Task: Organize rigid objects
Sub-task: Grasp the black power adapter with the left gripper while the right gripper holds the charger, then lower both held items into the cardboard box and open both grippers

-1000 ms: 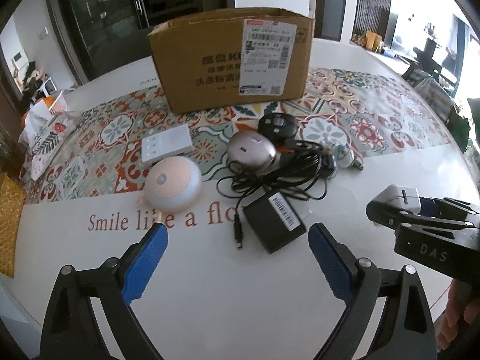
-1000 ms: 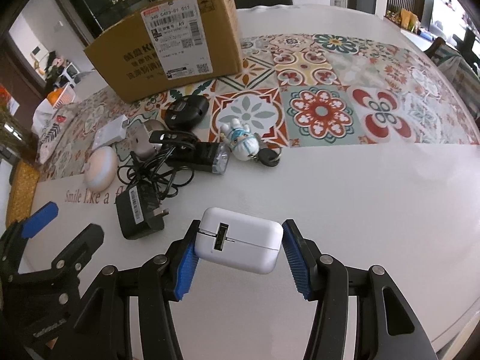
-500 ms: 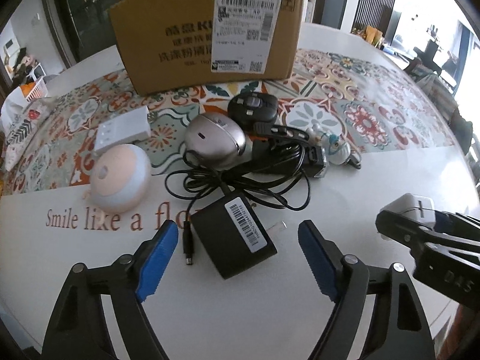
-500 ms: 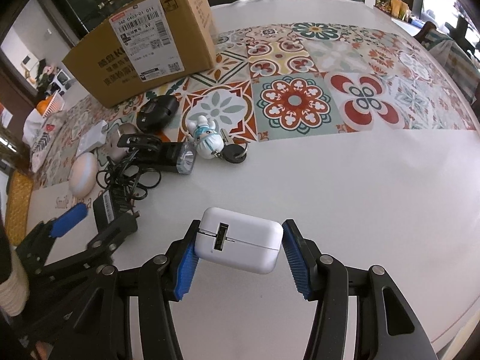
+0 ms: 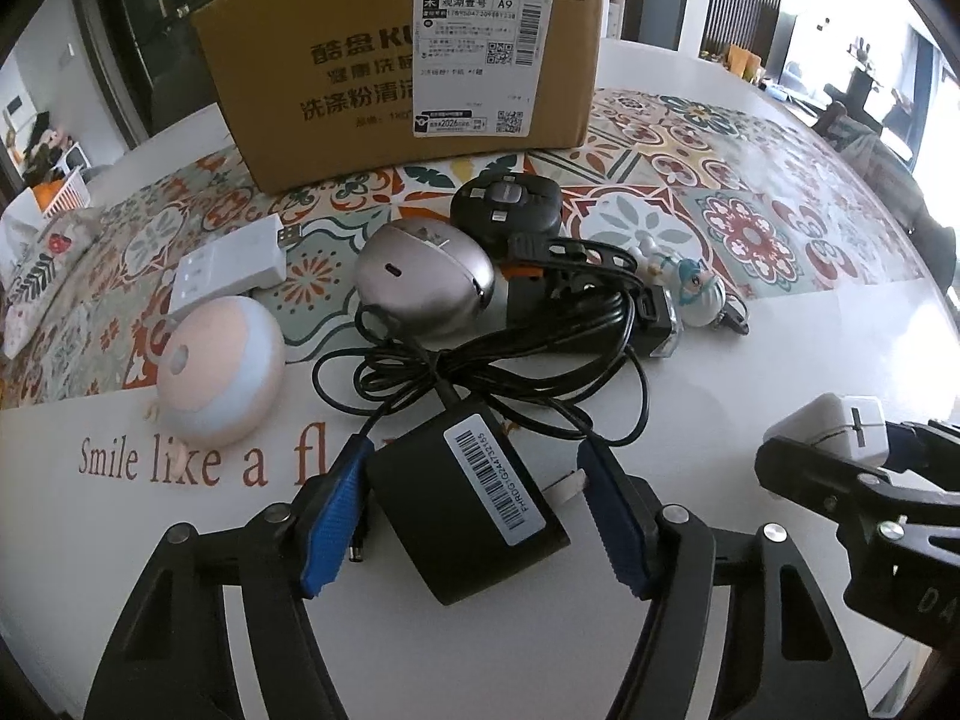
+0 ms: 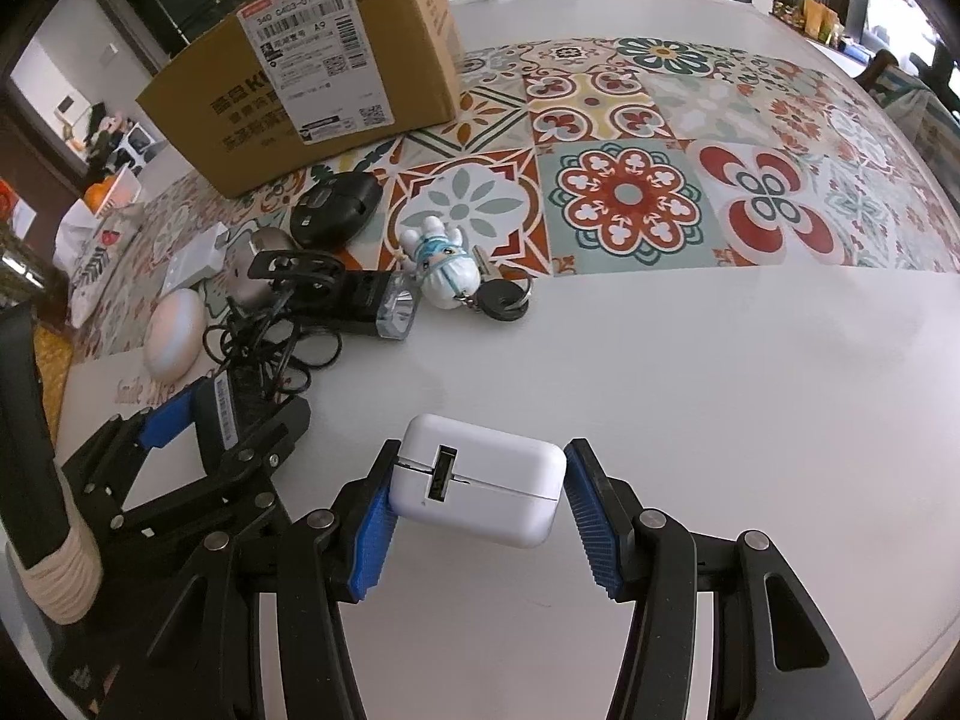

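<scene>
Presently, the scene by its parts:
Black adapter: the flat black plastic power adapter (image 5: 465, 501) with a white barcode sticker lay on the white tabletop (image 5: 180, 540), in front of the cardboard box (image 5: 396, 66) and nearest the viewer of all the clutter.
Left gripper: the left gripper (image 5: 474, 516) straddled the adapter, blue pads on either side, jaws closing; the left pad looked just at the adapter's edge, the right pad stood apart from it.
Black cable: the adapter's thin black cord (image 5: 480, 360) lay in loose loops between adapter and box.
White charger: the white rounded plastic USB charger (image 6: 477, 480) was clamped between the blue pads of the right gripper (image 6: 480, 516), off to the adapter's right.
Round lamp: a pink and pale-blue domed lamp (image 5: 219, 369) sat left of the adapter.
Silver case: a silver oval case (image 5: 423, 279) sat beyond the cable, towards the box.
Figurine: a small white and blue keychain figure (image 6: 444, 267) lay right of the cable pile.
</scene>
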A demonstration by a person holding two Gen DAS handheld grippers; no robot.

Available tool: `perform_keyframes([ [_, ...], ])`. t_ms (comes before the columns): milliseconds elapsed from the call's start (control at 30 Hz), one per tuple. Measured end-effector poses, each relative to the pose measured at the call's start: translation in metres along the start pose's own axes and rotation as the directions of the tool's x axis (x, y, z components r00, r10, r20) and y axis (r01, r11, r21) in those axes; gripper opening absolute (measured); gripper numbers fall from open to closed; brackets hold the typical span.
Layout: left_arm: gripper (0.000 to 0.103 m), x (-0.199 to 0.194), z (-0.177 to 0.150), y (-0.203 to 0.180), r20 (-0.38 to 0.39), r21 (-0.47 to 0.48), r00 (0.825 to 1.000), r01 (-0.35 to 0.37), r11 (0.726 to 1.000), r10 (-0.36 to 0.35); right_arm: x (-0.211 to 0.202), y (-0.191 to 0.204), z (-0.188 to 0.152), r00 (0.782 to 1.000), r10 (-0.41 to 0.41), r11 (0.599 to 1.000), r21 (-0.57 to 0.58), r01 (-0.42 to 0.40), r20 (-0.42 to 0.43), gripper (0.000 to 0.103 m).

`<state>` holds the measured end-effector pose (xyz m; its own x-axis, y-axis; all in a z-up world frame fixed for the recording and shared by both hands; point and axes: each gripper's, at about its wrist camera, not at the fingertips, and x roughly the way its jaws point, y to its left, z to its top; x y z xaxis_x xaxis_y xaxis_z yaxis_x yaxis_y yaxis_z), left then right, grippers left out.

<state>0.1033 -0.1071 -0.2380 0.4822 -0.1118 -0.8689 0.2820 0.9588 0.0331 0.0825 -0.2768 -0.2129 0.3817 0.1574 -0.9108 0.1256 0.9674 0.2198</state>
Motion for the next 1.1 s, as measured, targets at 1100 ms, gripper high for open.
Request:
perform_keyframes([
  [1100, 0.069, -0.115, 0.05, 0.056, 0.24, -0.031, 0.968, -0.067, 0.997, 0.072, -0.08, 0.069, 0.045, 0.967, 0.092, 0.99, -0.126, -0.063, 0.238, 0.054],
])
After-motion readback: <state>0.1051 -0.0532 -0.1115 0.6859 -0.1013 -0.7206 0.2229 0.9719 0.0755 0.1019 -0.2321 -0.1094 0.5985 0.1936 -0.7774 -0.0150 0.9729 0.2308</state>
